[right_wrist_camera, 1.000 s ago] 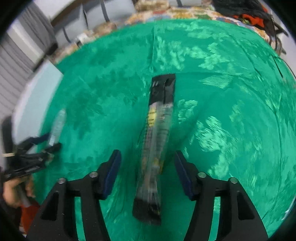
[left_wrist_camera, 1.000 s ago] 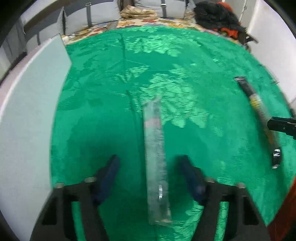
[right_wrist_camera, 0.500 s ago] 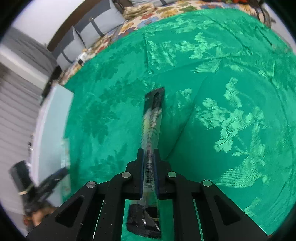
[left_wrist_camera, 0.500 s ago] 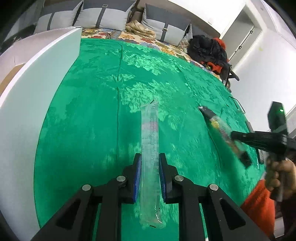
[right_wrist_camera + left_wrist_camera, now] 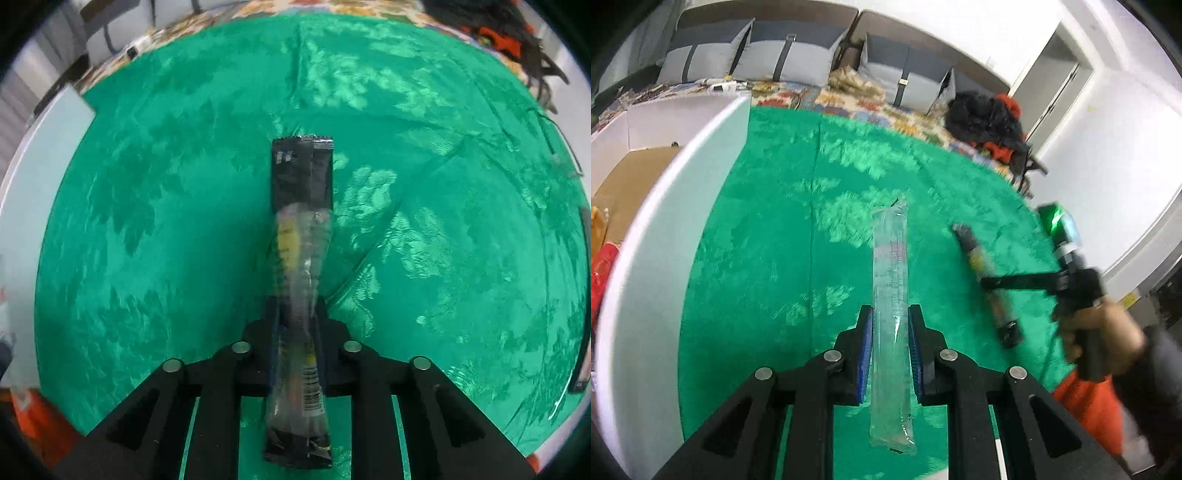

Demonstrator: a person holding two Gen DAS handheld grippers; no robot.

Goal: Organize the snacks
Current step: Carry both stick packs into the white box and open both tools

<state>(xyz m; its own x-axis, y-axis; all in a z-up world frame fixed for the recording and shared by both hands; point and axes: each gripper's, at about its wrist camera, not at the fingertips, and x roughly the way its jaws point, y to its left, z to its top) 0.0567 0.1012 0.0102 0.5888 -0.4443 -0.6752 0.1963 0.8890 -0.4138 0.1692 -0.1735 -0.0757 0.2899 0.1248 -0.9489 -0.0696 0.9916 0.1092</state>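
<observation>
My left gripper (image 5: 891, 321) is shut on a long clear snack packet (image 5: 890, 280), which sticks out forward above the green cloth (image 5: 768, 258). My right gripper (image 5: 295, 317) is shut on a long black and clear snack packet (image 5: 301, 221) with yellow print, held over the green cloth (image 5: 147, 240). The left wrist view also shows that right gripper (image 5: 993, 283) at the right, held by a hand (image 5: 1097, 332), clamping the dark packet (image 5: 979, 258) about midway along.
A white box wall (image 5: 665, 240) curves along the left of the cloth, with cardboard (image 5: 631, 177) behind it. Grey cushions (image 5: 768, 55) and a dark pile of clothes (image 5: 990, 118) lie beyond the far edge. A white wall and doorway stand at the right.
Both grippers closed on their packets, which lay on the cloth, and lifted them. The left gripper rose and tilted up, bringing the cushions and the other hand into view.
</observation>
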